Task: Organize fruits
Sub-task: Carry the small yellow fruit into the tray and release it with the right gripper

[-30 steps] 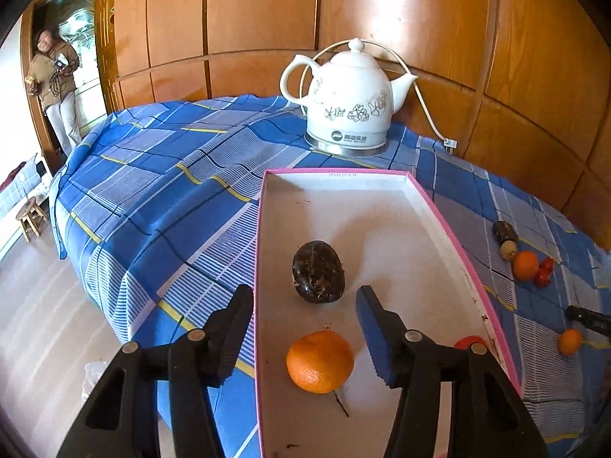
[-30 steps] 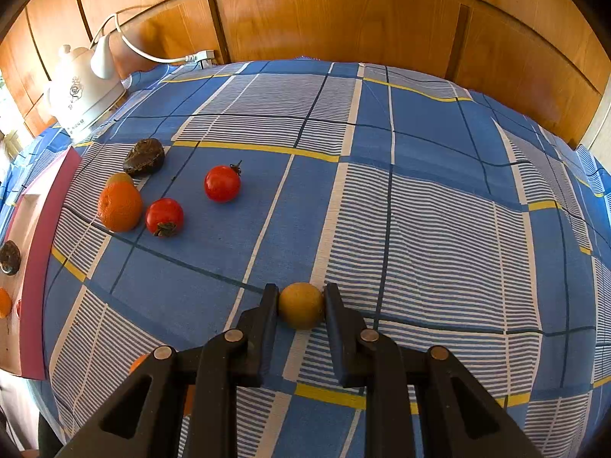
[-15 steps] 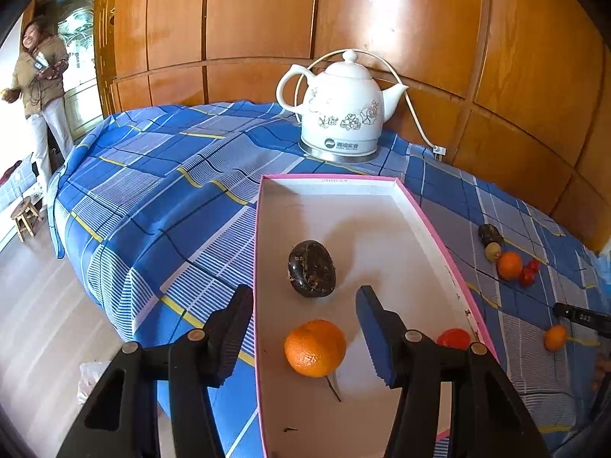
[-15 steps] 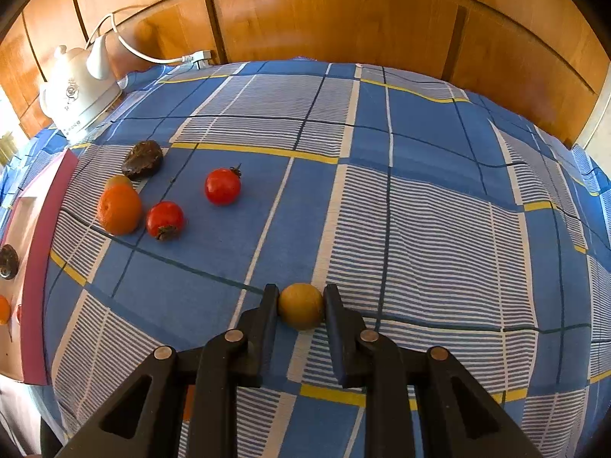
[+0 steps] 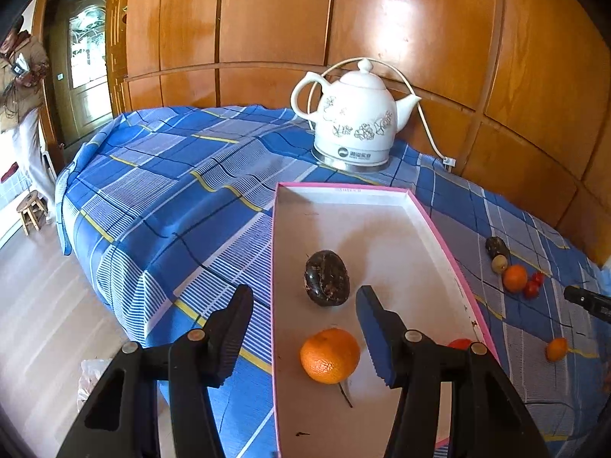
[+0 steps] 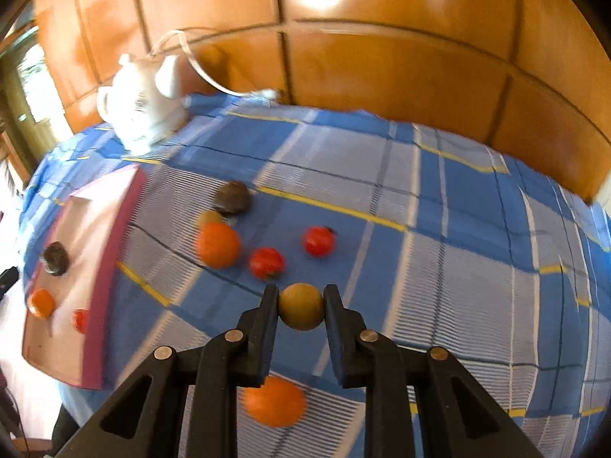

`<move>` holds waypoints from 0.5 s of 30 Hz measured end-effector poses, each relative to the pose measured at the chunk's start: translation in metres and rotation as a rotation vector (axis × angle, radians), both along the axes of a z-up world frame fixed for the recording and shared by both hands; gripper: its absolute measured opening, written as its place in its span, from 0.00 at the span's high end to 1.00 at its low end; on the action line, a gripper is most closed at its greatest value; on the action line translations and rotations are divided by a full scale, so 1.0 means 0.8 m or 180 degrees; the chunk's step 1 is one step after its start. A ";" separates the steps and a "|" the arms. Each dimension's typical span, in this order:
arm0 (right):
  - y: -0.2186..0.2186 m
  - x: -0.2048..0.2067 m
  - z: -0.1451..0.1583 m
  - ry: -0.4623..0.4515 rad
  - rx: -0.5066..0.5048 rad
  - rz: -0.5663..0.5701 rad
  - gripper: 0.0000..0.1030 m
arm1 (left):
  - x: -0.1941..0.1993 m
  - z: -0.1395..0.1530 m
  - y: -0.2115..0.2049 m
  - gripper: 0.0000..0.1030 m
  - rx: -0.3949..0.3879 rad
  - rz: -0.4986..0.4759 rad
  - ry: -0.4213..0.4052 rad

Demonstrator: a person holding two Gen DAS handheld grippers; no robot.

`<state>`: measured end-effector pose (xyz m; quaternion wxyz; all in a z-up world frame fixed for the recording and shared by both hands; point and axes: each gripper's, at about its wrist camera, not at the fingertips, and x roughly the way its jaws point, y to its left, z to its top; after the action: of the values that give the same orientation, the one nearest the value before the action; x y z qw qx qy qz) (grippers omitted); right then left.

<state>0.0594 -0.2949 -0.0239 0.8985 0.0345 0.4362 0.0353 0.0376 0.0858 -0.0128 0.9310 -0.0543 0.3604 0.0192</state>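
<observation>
- Left gripper [image 5: 303, 322] first: it hangs over the near end of the pink-rimmed box [image 5: 450, 263], jaws spread partway with nothing between the pads; an orange [image 5: 330, 355] lies in the box below the gap and a dark fruit [image 5: 326, 278] just beyond it.
- On the box floor by the right finger I can see a bit of a red tomato [image 5: 460, 342].
- Right of the box, on the blue checked cloth [image 5: 172, 198], the loose fruit sits in a small cluster, well apart from this gripper.
- Right gripper [image 6: 301, 301]: pressed together on a small yellow-brown round fruit [image 6: 301, 306], pinched across its middle and, as I judge it, clear of the cloth.
- From that gripper the box lies to the left and slightly ahead; that is the way I would carry the fruit.
- Between fruit and box lie another orange [image 6: 217, 245] and two tomatoes [image 6: 266, 262], so I would pass over them rather than through.
- The fruit is round, so no long axis matters; the right hand has it and the left is merely nearer the box.
- A kettle [image 6: 143, 105] stands past the box's far end, out of the path.
</observation>
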 end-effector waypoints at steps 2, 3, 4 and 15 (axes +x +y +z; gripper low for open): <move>0.019 0.000 0.009 -0.0052 0.0007 0.0161 0.77 | -0.001 0.003 0.003 0.45 -0.0002 0.0026 -0.0029; 0.027 0.000 0.012 -0.0066 0.0008 0.0222 0.77 | -0.001 0.005 0.004 0.45 -0.0001 0.0038 -0.0036; 0.036 -0.001 0.015 -0.0080 0.0020 0.0298 0.77 | -0.001 0.005 0.006 0.45 -0.0003 0.0048 -0.0042; 0.128 -0.008 0.035 -0.0096 0.0184 0.0996 0.77 | -0.003 0.010 0.023 0.45 -0.0033 0.0186 -0.0078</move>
<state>0.0526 -0.1925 0.0045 0.8871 -0.0085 0.4215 0.1879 0.0351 0.1042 -0.0051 0.9341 -0.0699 0.3473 0.0438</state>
